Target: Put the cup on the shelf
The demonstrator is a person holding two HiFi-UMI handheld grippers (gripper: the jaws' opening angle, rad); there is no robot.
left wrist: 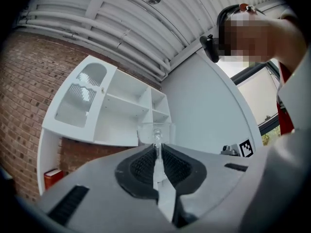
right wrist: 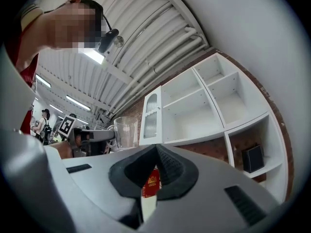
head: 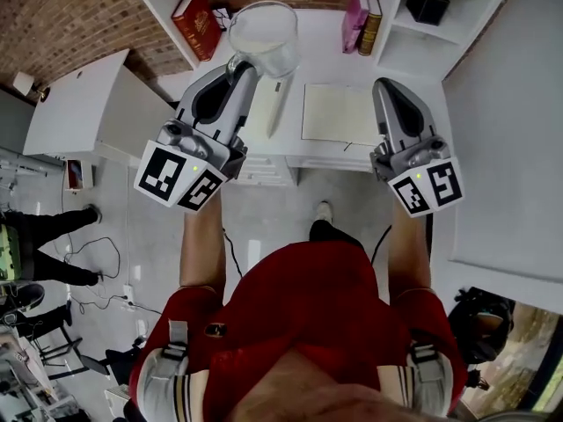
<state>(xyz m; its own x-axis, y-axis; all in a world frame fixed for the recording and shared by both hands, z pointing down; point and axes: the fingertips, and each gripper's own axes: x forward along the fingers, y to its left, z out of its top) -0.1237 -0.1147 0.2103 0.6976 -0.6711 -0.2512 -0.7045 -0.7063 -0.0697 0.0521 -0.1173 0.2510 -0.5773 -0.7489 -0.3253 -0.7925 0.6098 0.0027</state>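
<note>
The grey left gripper [left wrist: 157,152] pinches what seems to be the handle of a clear glass cup [left wrist: 146,132], before a white open shelf unit [left wrist: 124,113] on a red brick wall [left wrist: 22,96].

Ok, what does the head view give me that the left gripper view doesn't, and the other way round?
Head view only: the notepad on the desk, the pink book and the black box. Left gripper view only: the ceiling, and the jaws seen close, shut on the handle of the cup. Both: the cup, the left gripper and the white shelf.
</note>
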